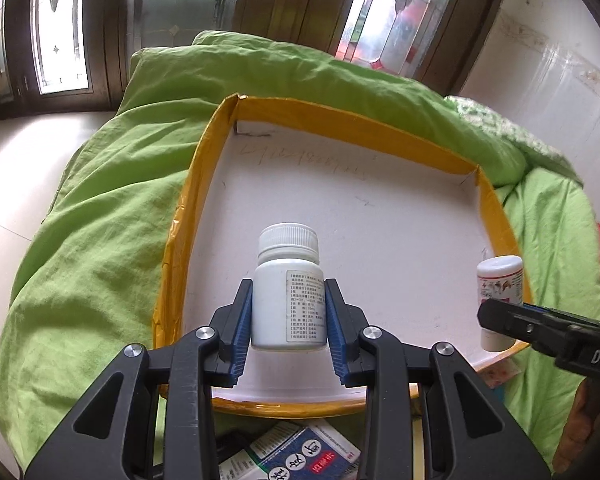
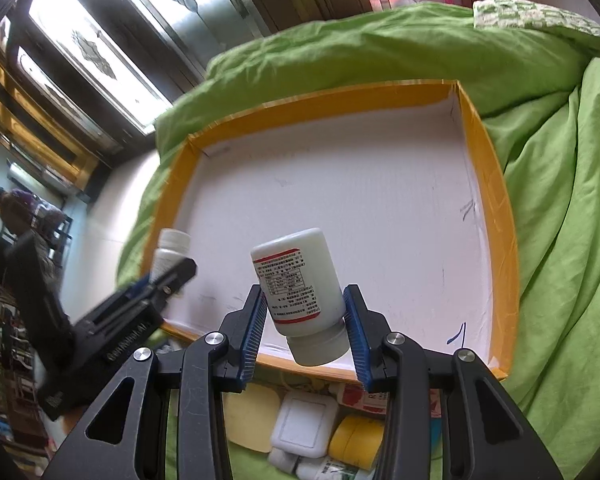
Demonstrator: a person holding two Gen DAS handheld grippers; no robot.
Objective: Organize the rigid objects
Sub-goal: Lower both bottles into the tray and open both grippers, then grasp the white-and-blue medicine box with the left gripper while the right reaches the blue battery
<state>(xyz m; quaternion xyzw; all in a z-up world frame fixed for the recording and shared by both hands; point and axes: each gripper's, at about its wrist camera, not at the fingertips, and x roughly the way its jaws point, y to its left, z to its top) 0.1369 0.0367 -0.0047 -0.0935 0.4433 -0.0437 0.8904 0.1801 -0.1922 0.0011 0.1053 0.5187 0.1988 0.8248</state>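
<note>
My left gripper is shut on a white pill bottle that stands upright, ribbed cap on top, over the near left part of a shallow white tray with a yellow rim. My right gripper is shut on a second white bottle with a red-edged label, tilted with its cap toward the camera, above the tray's near edge. In the left wrist view the right gripper and its bottle are at the right. In the right wrist view the left gripper and its bottle are at the left.
The tray lies on a rumpled green quilt. In front of its near edge lie a blue-and-white medicine box, a white square container, a yellow tub and other small bottles. Windows stand behind. A person is far left.
</note>
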